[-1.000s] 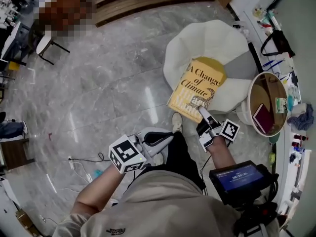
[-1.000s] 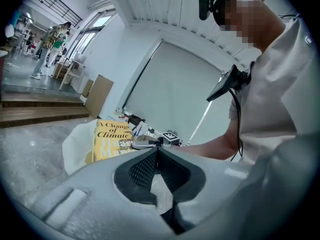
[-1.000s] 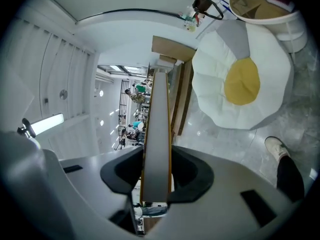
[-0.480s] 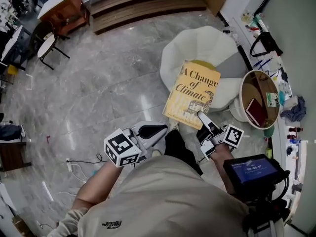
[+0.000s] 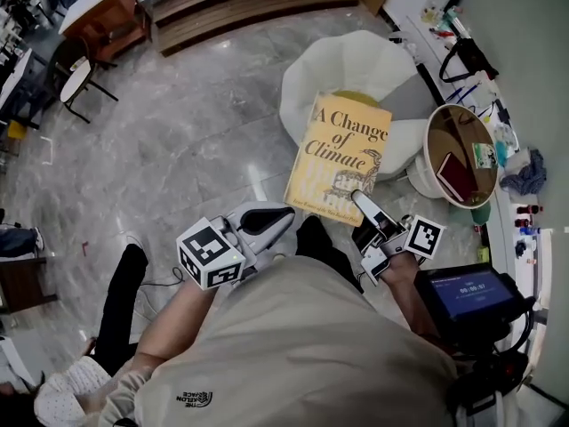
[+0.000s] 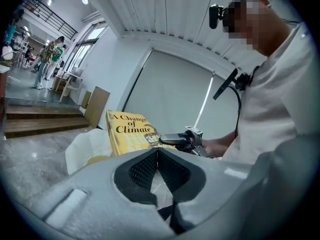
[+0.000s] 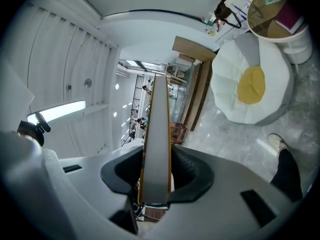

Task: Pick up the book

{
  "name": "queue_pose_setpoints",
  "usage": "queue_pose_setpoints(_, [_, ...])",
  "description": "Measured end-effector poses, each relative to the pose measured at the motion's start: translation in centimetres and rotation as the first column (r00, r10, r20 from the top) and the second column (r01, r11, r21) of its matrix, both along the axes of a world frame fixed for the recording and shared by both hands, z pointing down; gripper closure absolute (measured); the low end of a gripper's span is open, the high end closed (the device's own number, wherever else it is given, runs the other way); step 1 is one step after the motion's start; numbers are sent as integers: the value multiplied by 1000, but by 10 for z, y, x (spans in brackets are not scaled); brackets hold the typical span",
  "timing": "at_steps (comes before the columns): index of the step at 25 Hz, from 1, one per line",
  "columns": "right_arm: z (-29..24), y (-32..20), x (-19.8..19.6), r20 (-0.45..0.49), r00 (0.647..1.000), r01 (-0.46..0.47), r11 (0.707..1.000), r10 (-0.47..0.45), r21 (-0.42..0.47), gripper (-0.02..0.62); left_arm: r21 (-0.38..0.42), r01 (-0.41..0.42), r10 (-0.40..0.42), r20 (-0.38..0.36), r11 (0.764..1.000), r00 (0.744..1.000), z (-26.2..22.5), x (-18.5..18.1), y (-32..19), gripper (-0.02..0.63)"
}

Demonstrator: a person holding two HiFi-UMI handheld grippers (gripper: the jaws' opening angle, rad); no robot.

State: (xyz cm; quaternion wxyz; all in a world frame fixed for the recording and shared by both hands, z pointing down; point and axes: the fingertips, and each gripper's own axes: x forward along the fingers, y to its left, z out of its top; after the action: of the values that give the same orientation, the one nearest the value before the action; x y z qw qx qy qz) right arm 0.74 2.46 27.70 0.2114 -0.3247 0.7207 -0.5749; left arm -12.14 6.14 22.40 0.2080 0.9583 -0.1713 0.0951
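A yellow book titled "A Change of Climate" is held up in the air, cover toward the head camera. My right gripper is shut on its near edge. In the right gripper view the book's page edge runs straight up between the pads, pressed from both sides. My left gripper is lower left of the book, apart from it, with its jaws shut and nothing between them. From the left gripper view the book and the right gripper show ahead.
Behind the book a white egg-shaped cushion seat with a yellow centre sits on the grey marble floor. A round side table holding a dark red book stands right. Wooden steps run along the back; chairs at far left.
The book has risen off the white cushion with my right gripper, coming closer to the head camera. My left gripper has lifted too, staying shut. A person's legs now appear lower left.
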Motion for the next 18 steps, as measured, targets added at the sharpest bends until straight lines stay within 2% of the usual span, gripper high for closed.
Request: queue_pose_setpoints(18, [6, 15, -9, 15, 1000, 28, 1000, -27, -4, 445, -19, -13, 13, 11, 1000, 1000, 6, 9, 0, 598])
